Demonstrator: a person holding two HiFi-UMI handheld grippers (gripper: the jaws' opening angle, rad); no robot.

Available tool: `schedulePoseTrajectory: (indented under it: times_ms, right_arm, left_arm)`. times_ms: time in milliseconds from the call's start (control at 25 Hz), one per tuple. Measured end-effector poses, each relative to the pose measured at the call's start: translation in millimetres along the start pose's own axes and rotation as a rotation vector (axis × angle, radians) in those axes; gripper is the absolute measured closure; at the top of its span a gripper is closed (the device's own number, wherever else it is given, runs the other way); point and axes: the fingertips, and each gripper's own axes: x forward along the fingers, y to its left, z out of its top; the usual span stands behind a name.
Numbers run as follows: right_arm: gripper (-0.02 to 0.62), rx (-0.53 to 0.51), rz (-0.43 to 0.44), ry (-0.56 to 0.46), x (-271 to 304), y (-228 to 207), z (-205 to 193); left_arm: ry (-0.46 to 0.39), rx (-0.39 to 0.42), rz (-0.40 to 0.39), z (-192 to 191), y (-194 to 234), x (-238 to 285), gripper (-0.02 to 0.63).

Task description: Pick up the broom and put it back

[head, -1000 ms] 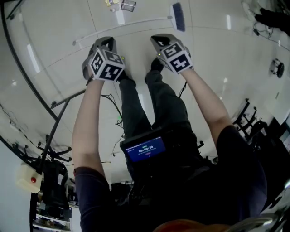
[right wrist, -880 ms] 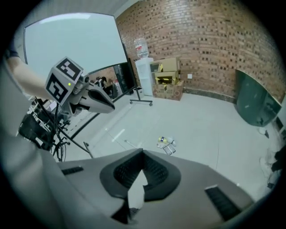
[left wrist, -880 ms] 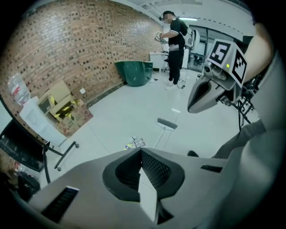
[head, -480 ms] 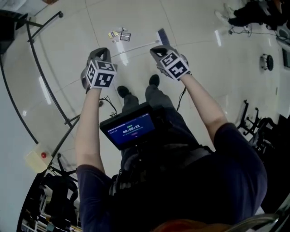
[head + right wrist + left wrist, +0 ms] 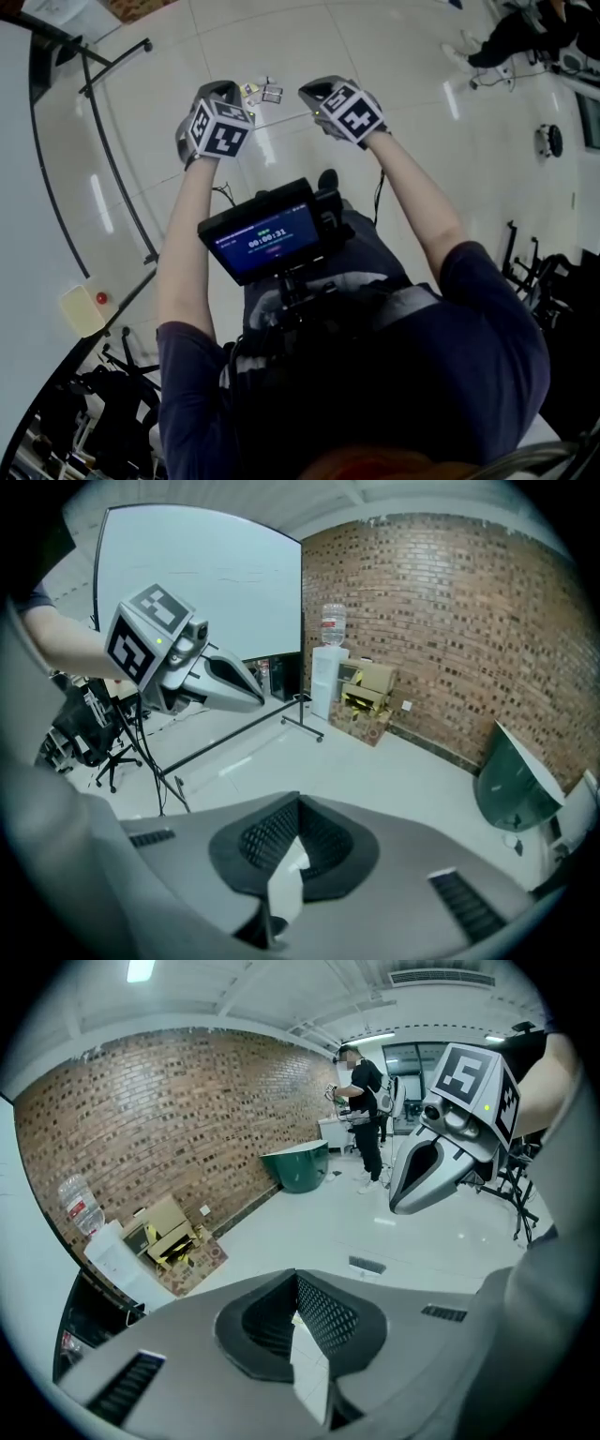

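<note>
Upper centre of the head view: left tool (image 5: pixel 218 89) and right tool (image 5: pixel 312 93) both fully closed, gripping nothing, over the floor (image 5: pixel 403 66); can't make out the broom in any view.

I hold both arms out in front of me above the pale, glossy floor (image 5: pixel 422 84). My left gripper (image 5: pixel 217 94) and right gripper (image 5: pixel 319 96) are side by side and apart, each with its marker cube turned up toward me. Between them, down on the floor, lie a few small flat items (image 5: pixel 265 91). A lit screen (image 5: pixel 267 241) sits at my chest, with my dark shoe (image 5: pixel 328 178) just past it. A black tubular stand (image 5: pixel 105 159) runs across the floor on my left.
</note>
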Motion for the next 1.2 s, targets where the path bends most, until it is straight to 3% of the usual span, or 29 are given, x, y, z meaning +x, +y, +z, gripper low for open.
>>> schedulePoseTrajectory:
  times_ms: [240,400,760,1000,1200]
  right_arm:
    - [0.584,-0.062,0.024,-0.037,-4,15,50]
    - [0.584,-0.094,0.050,-0.053,-4,27,69]
    - [0.584,-0.125,0.082,-0.061,40,6,21]
    - [0.584,-0.126,0.070,-0.105,-7,49,53]
    - [0.584,-0.078,0.080,-0.136,-40,25,28]
  left_arm:
    - [-0.026,-0.098,-0.062,12,6,-34,0.601]
    - [-0.056,-0.078,-0.042,25,17,-57,0.601]
    - [-0.057,-0.116,0.013,5,4,-4,0.601]
    - [-0.086,-0.141,0.031,5,6,-76,0.601]
    - [-0.083,-0.121,0.015,47,-26,-68,0.601]
